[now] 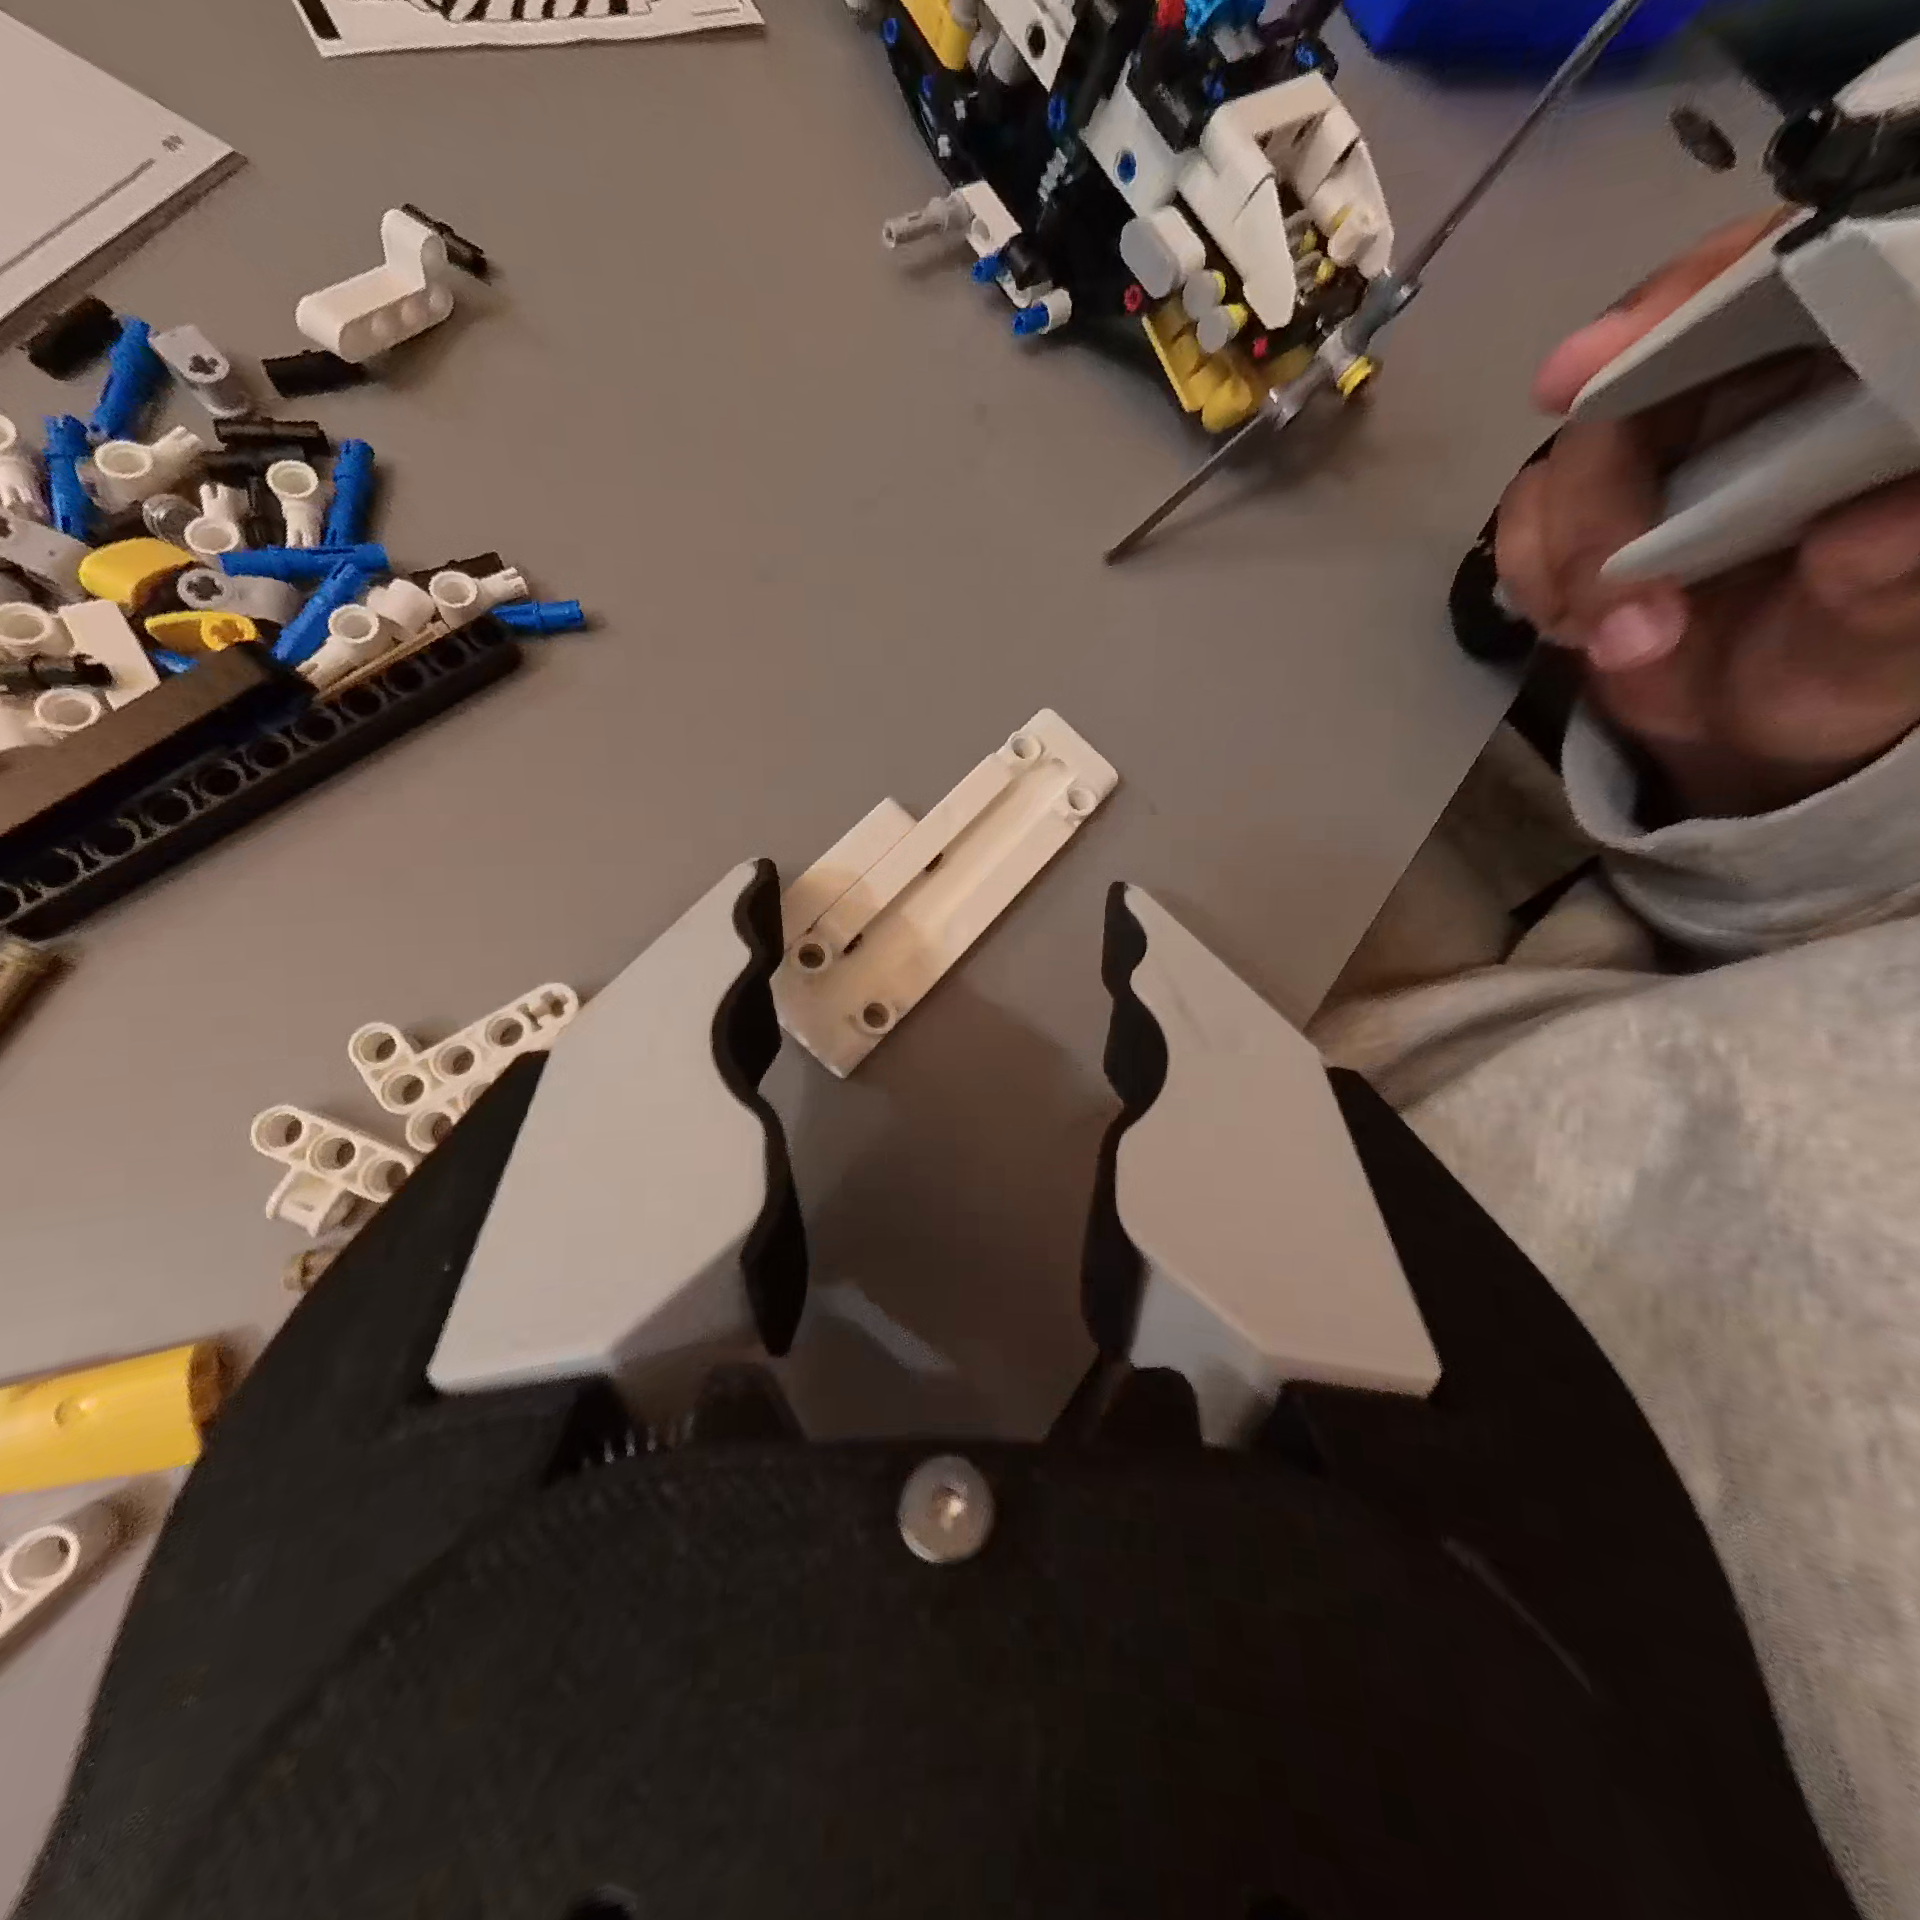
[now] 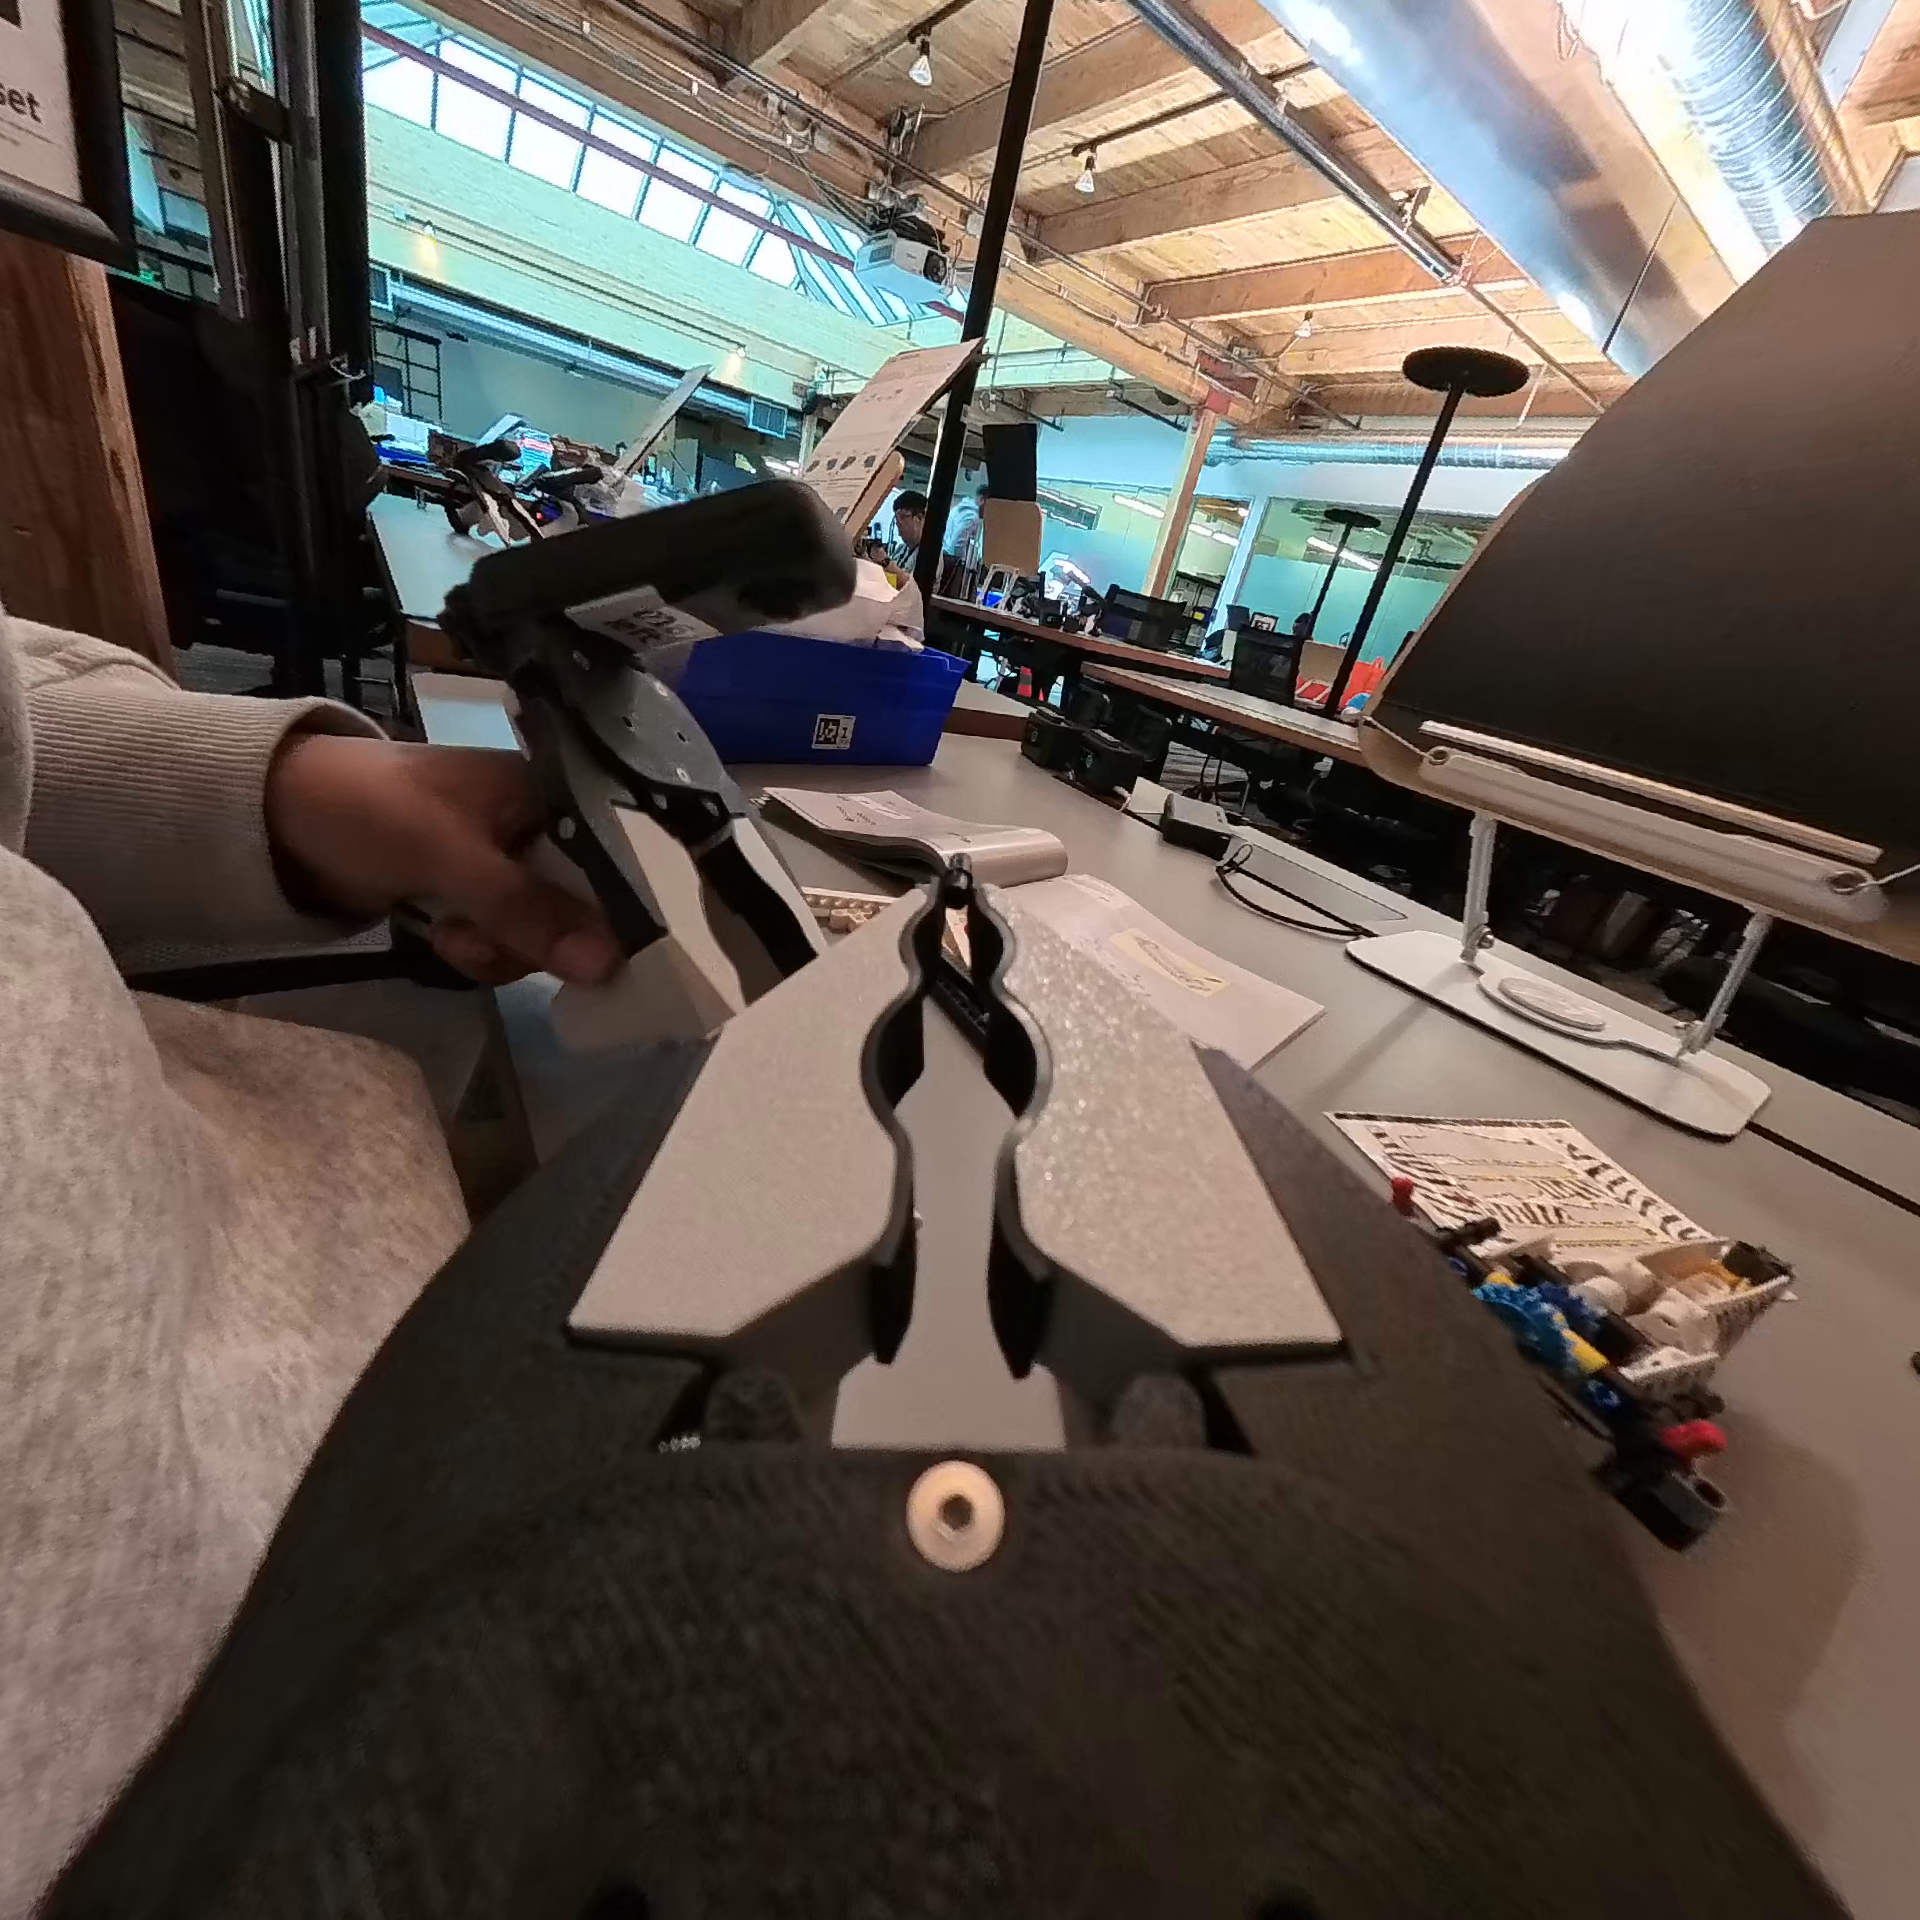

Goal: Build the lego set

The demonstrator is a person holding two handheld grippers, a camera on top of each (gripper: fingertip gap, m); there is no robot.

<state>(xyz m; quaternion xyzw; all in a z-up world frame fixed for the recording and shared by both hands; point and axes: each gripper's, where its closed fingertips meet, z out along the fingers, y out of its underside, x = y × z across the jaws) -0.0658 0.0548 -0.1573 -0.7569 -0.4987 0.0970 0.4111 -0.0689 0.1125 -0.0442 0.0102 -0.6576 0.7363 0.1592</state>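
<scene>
Left gripper (image 1: pixel 940 904) spread wide and empty over a white panel piece (image 1: pixel 940 883) flat on the grey table (image 1: pixel 779 468). Right gripper (image 2: pixel 956 894) raised, pinched on a small black pin (image 2: pixel 954 871). Beyond: half-built model (image 1: pixel 1164 197), loose pile of parts (image 1: pixel 208 561), instruction booklet (image 1: pixel 83 166).

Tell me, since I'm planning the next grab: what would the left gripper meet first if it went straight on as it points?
Most likely the white flat piece lying on the grey table. It sits just past the open left gripper, close beside one of the fingers. Depth is hard to judge.
</scene>
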